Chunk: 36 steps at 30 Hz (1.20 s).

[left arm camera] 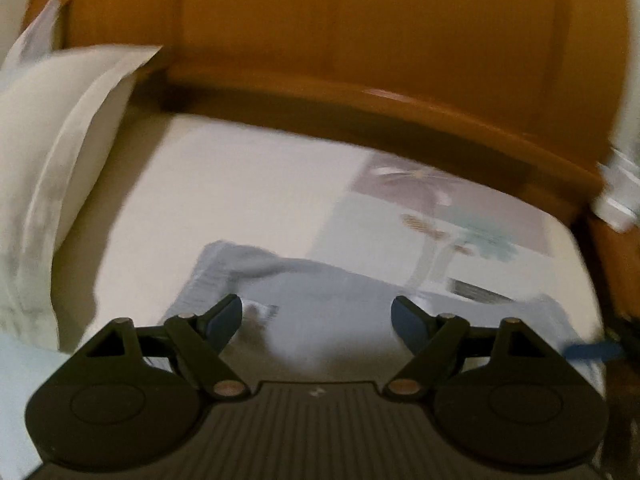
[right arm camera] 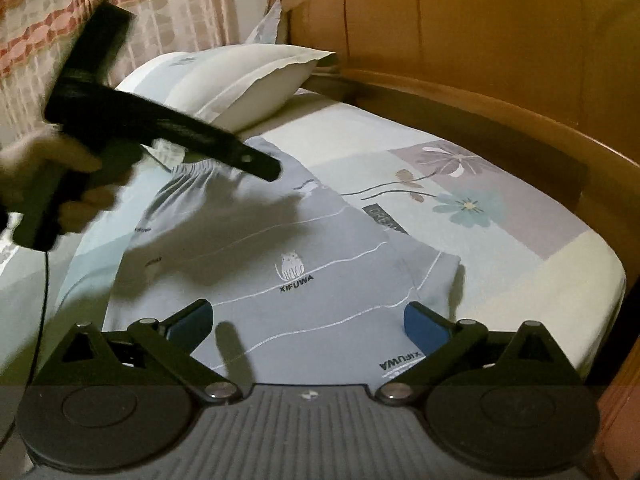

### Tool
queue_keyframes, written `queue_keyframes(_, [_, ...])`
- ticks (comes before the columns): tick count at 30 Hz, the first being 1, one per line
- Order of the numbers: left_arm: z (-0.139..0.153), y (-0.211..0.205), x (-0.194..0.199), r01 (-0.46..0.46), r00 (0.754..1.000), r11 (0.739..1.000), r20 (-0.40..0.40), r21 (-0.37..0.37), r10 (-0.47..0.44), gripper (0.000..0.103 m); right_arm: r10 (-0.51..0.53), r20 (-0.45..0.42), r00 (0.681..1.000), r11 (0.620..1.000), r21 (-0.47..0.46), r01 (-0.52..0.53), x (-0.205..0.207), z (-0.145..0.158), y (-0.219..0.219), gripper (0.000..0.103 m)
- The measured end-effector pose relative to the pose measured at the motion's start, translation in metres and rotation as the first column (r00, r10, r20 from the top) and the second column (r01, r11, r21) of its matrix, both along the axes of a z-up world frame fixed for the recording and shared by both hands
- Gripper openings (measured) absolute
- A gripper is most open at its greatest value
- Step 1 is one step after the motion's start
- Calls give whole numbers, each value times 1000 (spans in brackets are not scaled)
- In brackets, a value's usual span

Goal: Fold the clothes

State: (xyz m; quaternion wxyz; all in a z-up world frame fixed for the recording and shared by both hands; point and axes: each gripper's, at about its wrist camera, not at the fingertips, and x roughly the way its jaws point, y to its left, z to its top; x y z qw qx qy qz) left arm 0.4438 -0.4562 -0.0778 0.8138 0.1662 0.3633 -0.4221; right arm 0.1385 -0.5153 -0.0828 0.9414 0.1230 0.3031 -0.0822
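A grey garment (right arm camera: 288, 236) with an elastic waistband, thin white wavy lines and a small owl logo lies spread flat on the bed. My right gripper (right arm camera: 308, 316) hovers over its near edge, jaws wide open with only cloth showing below the gap. A hand at the left carries my left gripper (right arm camera: 266, 170) above the waistband end. In the blurred left wrist view, the left gripper (left arm camera: 316, 316) is open over the grey garment (left arm camera: 320, 292), with nothing between its fingers.
The floral bed sheet (right arm camera: 460, 184) covers the mattress. A white pillow (right arm camera: 240, 76) lies at the head, against the curved wooden headboard (right arm camera: 480, 52). A striped curtain (right arm camera: 60, 12) hangs at the left. A thin black cable (right arm camera: 44, 300) dangles from the left tool.
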Motion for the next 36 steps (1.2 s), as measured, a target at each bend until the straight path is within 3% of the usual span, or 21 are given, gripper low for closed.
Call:
queue_keyframes(5, [-12,-5,7,-13,1000,999,-4,33,13,82,0,4,1000,1000,-8,0,0,-2,2,103])
queue_keyframes(12, [5,19,-21,38,999,998,22,40,-39,84,-18,-3,1000,999,38,18,1,3,-3,103])
queue_keyframes(16, [-4,35,-26,42,998,993,49,109,-48,86,-24,1,1000,998,50,23,1,3,-3,103])
queue_keyframes(22, [-17,49,-10,-23,999,997,-27,74,25,89,-19,-10,1000,1000,21,20,2,2,0,103])
queue_keyframes(29, [5,60,-32,18,999,997,35,76,-21,89,-20,-24,1000,1000,15,21,4,9,6,103])
queue_keyframes(33, [19,84,-49,13,998,998,63,56,-16,89,-10,-7,1000,1000,30,10,3,20,13,103])
queue_keyframes(36, [27,110,-68,11,996,999,93,44,-15,91,2,9,1000,1000,-21,-2,2,32,24,103])
